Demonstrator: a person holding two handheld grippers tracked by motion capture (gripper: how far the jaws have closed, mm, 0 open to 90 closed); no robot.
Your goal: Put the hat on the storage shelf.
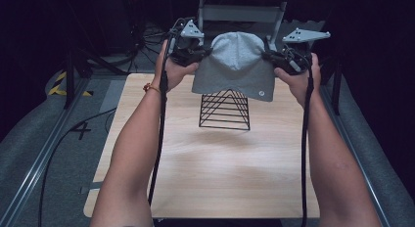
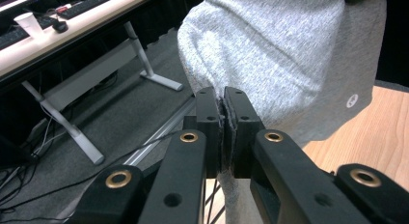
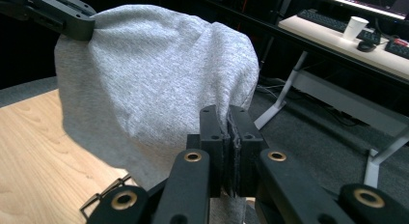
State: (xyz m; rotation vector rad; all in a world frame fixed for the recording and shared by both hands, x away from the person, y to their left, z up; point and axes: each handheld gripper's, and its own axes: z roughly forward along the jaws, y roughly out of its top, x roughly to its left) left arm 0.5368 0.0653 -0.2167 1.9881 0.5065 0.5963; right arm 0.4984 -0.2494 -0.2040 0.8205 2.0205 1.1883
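A grey knit beanie (image 1: 237,64) with a small round white logo hangs over a black wire pyramid stand (image 1: 225,111) at the far middle of the table. My left gripper (image 1: 205,53) is shut on the hat's left side, and my right gripper (image 1: 268,55) is shut on its right side. In the left gripper view the beanie (image 2: 284,55) fills the upper right, with grey fabric pinched between the closed jaws of the left gripper (image 2: 223,96). The right gripper view has the beanie (image 3: 154,79) at the left, and the right gripper (image 3: 227,115) clamps its edge.
The light wooden table (image 1: 215,173) has open surface in front of the stand. Grey floor and metal rails run along both sides. A desk frame (image 1: 240,11) stands behind the table. A white paper cup (image 3: 356,27) sits on a desk with keyboards.
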